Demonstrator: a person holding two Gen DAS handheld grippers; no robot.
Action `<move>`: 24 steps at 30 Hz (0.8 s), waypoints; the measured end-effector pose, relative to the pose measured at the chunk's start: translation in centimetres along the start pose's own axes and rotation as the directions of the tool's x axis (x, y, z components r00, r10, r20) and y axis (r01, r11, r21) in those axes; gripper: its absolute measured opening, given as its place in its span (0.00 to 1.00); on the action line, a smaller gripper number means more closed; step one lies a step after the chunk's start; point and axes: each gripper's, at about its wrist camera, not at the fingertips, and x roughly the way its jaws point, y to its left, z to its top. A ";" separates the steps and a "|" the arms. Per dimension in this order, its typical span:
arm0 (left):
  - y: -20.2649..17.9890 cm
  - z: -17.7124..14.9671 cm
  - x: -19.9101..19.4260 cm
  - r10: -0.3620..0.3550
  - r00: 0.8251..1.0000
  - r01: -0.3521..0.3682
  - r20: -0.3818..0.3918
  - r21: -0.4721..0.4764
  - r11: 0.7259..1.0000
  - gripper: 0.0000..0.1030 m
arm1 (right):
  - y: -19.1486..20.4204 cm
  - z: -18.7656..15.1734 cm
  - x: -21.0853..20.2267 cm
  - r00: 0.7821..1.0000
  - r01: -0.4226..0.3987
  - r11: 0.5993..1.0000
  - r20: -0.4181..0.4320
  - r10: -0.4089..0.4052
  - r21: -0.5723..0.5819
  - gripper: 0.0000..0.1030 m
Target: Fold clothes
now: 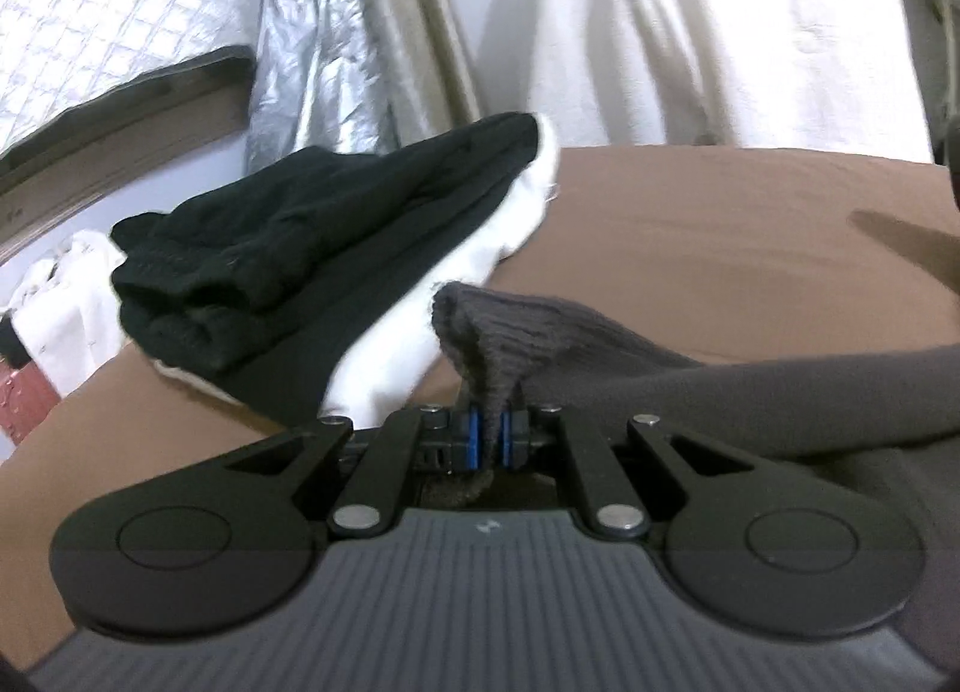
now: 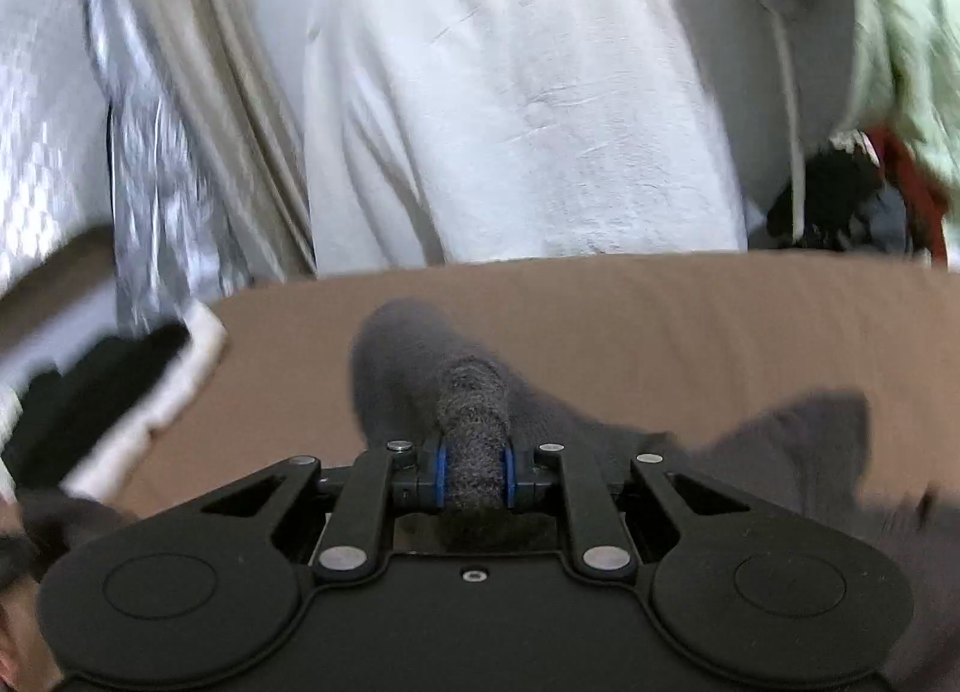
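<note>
A dark grey knitted garment [image 1: 750, 392] lies on the brown surface [image 1: 720, 224] and runs off to the right. My left gripper [image 1: 491, 440] is shut on its ribbed edge [image 1: 480, 332], which stands up in a peak above the blue pads. In the right wrist view my right gripper [image 2: 474, 479] is shut on a thick roll of the same grey knit [image 2: 471, 428], pinched between its blue pads. The rest of that grey garment [image 2: 798, 452] spreads to the right, blurred.
A stack of folded black clothes [image 1: 288, 248] on white cloth [image 1: 384, 356] sits at the left of the brown surface; the black and white stack [image 2: 120, 386] also shows in the right wrist view. Behind hang a white towel [image 2: 528, 110] and silver and beige curtains [image 1: 336, 44].
</note>
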 end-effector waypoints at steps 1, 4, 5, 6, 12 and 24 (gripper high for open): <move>-0.4 0.1 0.0 0.007 1.000 -0.007 0.005 0.015 1.000 0.06 | -0.3 -0.2 -0.3 1.000 0.000 1.000 0.017 -0.001 0.022 0.19; -2.0 -0.2 -0.4 0.061 0.997 -0.066 0.047 0.126 0.990 0.06 | 0.1 0.1 -0.7 0.999 0.034 0.999 0.043 -0.033 -0.005 0.19; -2.5 -0.2 -0.6 0.069 0.996 -0.077 0.059 0.158 0.984 0.06 | 0.3 0.1 -0.9 0.998 0.028 1.000 0.050 -0.028 -0.006 0.19; -2.9 -0.2 -0.8 0.060 0.996 -0.070 0.060 0.171 0.983 0.06 | 0.6 -0.1 -1.0 0.999 0.022 1.000 0.045 -0.021 -0.016 0.19; -4.6 3.2 -1.6 -0.026 0.995 0.001 0.096 0.256 0.967 0.06 | 1.5 1.3 -0.9 0.997 0.056 0.996 0.065 -0.051 -0.069 0.18; -3.5 23.1 10.3 -0.028 0.999 0.026 0.026 0.056 0.998 0.15 | 2.8 18.5 0.9 0.908 0.181 0.983 0.388 -0.156 -0.028 0.20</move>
